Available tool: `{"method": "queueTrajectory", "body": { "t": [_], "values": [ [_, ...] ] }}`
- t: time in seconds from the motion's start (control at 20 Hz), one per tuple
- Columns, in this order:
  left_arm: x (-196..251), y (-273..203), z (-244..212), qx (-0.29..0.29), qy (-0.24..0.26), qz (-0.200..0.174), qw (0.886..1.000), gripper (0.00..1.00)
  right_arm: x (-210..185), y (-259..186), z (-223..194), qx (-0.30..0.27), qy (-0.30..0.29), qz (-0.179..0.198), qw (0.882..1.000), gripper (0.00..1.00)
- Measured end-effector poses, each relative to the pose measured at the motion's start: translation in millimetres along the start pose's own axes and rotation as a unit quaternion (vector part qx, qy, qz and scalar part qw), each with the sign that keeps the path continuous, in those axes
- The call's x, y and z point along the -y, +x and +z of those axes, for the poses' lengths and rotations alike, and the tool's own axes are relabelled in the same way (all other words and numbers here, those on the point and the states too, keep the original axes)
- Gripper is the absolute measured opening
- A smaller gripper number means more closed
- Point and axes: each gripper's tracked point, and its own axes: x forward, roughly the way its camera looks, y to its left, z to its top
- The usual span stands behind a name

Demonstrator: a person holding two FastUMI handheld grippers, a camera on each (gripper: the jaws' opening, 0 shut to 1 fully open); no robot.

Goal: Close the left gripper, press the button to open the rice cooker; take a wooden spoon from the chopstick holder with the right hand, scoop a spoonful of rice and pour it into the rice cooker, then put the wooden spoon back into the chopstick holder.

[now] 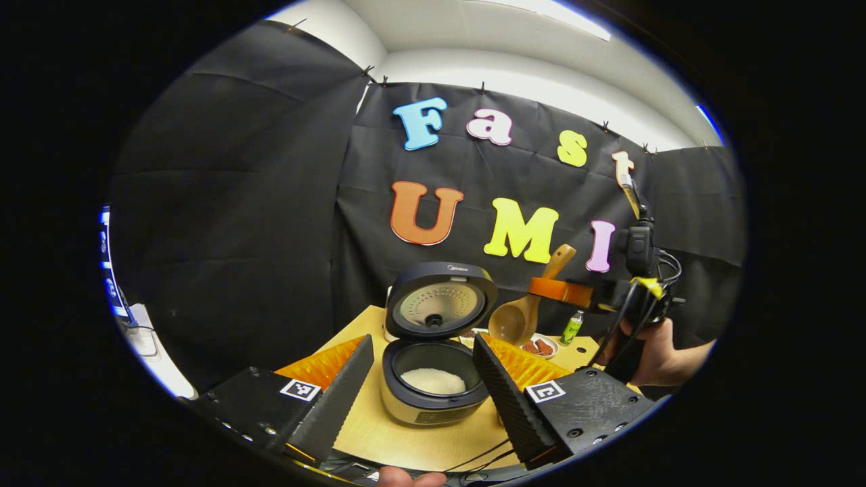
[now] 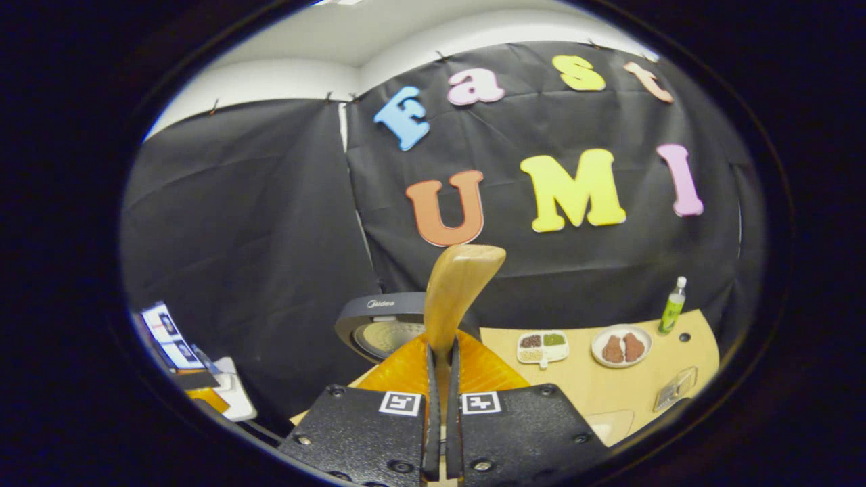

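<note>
Rice cooker with dark round body and open lid (image 1: 433,379) stands on the light wooden table (image 1: 406,439) in the left gripper view, between the two fingers of the left gripper (image 1: 423,385), which are spread wide apart and hold nothing. White rice (image 1: 433,382) lies in the inner pot, and the lid stands upright at the far side. To the right and higher than the cooker, the right gripper (image 1: 565,291) is held by a hand (image 1: 653,355) and clamps the handle of a light brown wooden spoon (image 1: 524,311); the bowl of the spoon hangs down to the left, just to the right of the lid. Behind the spoon a white round plate with brown pieces (image 1: 541,346) and a small green bottle (image 1: 572,328) stand on the table.

In the right gripper view the fingers of the right gripper (image 2: 441,379) are pressed together on the wooden spoon (image 2: 457,291), whose handle end rises up between them. The lid of the rice cooker (image 2: 379,325) is seen behind on the left. On the table (image 2: 609,392) at the right are a white divided dish with grains (image 2: 542,346), the plate with brown pieces (image 2: 621,346), the green bottle (image 2: 672,308) and a clear small box (image 2: 673,387) near the right edge
</note>
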Motion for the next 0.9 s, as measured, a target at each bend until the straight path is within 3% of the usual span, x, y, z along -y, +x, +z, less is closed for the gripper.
{"method": "queueTrajectory", "body": {
  "t": [0.25, 0.45, 0.9],
  "values": [
    [50, 18, 13, 0.002, 0.014, -0.033, 0.999, 0.95, 91, -54, 40, 0.021, 0.072, -0.048, 0.996, 0.09],
    [89, 36, 24, 0.005, 0.025, -0.055, 0.998, 0.95, 156, -101, 62, 0.056, 0.125, -0.066, 0.988, 0.08],
    [145, 80, 32, 0.004, 0.022, -0.060, 0.998, 0.95, 337, -165, 52, 0.069, 0.133, -0.218, 0.964, 0.08]
  ]
}}
